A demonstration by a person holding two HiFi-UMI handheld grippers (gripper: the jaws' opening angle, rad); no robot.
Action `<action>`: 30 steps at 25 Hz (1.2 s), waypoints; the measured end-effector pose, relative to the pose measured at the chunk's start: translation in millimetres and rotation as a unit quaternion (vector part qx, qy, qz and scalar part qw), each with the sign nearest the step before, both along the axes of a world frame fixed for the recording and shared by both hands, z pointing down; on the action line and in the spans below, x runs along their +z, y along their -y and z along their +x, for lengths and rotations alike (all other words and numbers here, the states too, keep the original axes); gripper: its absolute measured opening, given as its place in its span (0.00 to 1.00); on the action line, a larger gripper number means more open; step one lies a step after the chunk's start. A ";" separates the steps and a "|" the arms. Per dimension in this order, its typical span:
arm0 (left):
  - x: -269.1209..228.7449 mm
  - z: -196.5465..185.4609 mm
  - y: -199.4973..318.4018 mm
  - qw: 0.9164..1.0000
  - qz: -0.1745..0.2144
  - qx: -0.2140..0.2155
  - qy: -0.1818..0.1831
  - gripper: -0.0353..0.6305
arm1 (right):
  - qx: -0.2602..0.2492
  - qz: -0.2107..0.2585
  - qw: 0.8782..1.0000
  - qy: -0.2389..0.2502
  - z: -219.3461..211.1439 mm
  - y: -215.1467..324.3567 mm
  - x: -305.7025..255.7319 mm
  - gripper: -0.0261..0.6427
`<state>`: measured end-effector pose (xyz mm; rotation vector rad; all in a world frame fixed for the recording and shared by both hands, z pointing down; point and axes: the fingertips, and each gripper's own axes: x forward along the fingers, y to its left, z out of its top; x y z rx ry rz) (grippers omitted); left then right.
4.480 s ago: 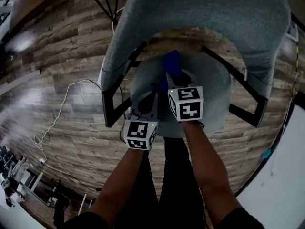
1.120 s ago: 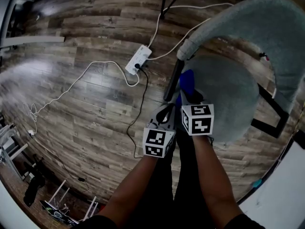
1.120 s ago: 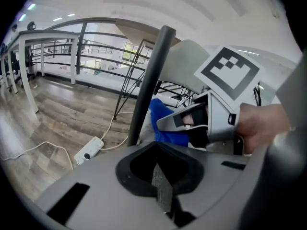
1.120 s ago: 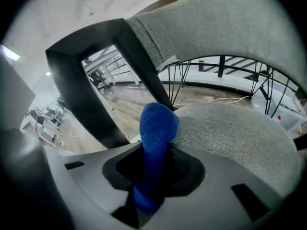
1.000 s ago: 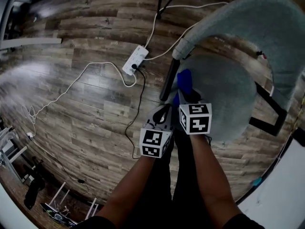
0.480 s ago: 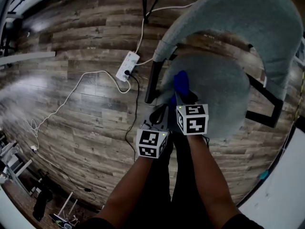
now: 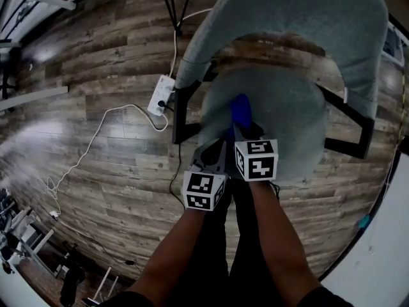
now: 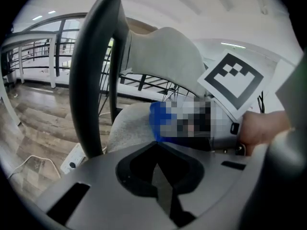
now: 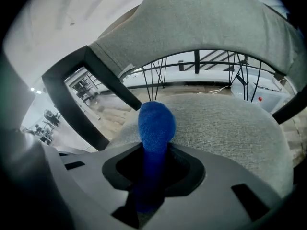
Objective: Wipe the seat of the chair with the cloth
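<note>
Left gripper [image 7: 215,153], jaws pressed together on nothing, hangs beside the seat's [image 7: 291,117] near edge. Right gripper [image 9: 152,174], just beside it, pinches the blue cloth [image 9: 156,122], whose free end juts over the grey seat. Beyond curves the chair's backrest [image 7: 307,11]; a power strip [image 7: 160,94] lies on the floor.

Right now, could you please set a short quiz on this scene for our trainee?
1. True or false: the left claw is shut and empty.
2. What does the right claw grip? A) a sponge B) a blue cloth C) a cable
3. Fill in: the cloth's tip reaches over the chair, above its round grey ____.

Key: 1 true; 2 B; 3 seat.
</note>
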<state>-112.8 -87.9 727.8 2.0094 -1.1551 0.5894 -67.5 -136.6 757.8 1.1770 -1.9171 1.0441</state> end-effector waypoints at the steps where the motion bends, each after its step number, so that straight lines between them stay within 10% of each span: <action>1: -0.3 3.8 0.5 1.000 0.000 0.004 0.000 0.06 | 0.003 0.000 1.000 0.001 2.8 -0.4 0.1 0.20; 30: 0.6 105.3 -9.7 0.995 -0.011 0.100 -0.013 0.06 | 0.106 -0.001 0.994 -0.024 152.7 -13.1 -0.6 0.20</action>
